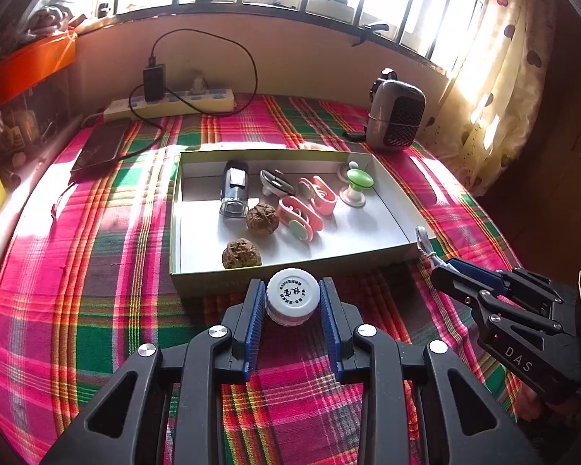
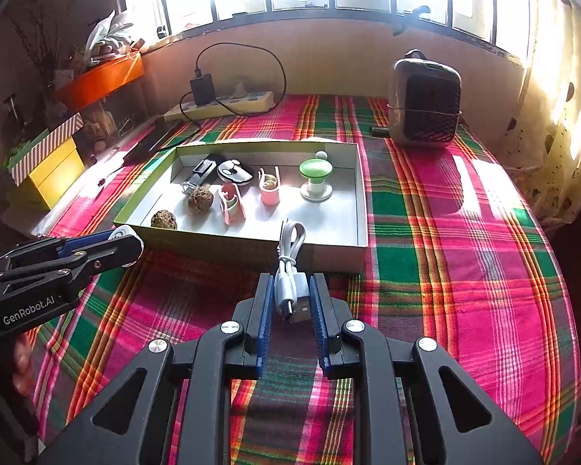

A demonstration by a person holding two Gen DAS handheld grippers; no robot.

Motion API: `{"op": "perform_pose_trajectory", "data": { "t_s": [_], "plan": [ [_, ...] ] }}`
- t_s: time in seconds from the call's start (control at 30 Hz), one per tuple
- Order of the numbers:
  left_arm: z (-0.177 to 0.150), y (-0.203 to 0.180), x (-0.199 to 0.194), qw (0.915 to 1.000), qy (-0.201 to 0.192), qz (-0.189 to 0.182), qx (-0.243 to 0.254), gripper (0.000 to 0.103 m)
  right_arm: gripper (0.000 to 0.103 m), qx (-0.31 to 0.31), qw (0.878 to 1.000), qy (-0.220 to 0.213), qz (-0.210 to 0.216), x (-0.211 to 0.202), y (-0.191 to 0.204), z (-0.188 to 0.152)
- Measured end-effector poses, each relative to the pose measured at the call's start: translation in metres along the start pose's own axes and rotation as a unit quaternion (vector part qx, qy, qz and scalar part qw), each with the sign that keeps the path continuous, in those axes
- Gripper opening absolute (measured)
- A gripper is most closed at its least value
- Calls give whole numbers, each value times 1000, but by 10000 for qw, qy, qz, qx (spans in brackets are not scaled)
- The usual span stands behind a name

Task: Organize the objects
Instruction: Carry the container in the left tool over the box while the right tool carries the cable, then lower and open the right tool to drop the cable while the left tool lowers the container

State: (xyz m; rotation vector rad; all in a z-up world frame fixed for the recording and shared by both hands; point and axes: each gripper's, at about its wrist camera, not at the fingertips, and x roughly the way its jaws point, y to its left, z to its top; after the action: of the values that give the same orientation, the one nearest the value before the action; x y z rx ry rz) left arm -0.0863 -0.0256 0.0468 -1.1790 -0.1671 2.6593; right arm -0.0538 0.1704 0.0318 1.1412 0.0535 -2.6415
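A shallow white box (image 1: 391,213) (image 2: 362,209) lies on the plaid cloth. In it are two walnuts (image 1: 262,216) (image 2: 200,200), two pink clips (image 1: 300,218) (image 2: 231,203), a green-topped knob (image 1: 358,186) (image 2: 316,178), a clear stamp (image 1: 235,188) and a black-and-white disc (image 2: 235,171). My left gripper (image 1: 293,302) is shut on a small white jar (image 1: 293,297) just in front of the box's near wall; it also shows in the right wrist view (image 2: 124,238). My right gripper (image 2: 290,296) is shut on a coiled white USB cable (image 2: 288,267) at the box's near right corner; it also shows in the left wrist view (image 1: 441,267).
A grey heater (image 1: 397,116) (image 2: 424,102) stands at the back right. A power strip (image 1: 170,104) (image 2: 220,106) with a black charger and a phone (image 1: 100,145) lie at the back left. Orange and yellow boxes (image 2: 54,170) line the left side. A curtain (image 2: 554,116) hangs at the right.
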Motion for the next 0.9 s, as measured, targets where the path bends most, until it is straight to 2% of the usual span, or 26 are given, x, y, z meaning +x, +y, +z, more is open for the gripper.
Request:
{"op": "perform_pose_trajectory", "data": {
  "t_s": [0.37, 0.9],
  "plan": [
    [26, -10, 19, 9999, 24, 5, 111, 26, 20, -57, 9998, 8, 183, 11, -12, 29],
    [36, -6, 58, 9995, 286, 123, 16, 26, 20, -288, 9979, 425, 394, 56, -17, 53]
  ]
}}
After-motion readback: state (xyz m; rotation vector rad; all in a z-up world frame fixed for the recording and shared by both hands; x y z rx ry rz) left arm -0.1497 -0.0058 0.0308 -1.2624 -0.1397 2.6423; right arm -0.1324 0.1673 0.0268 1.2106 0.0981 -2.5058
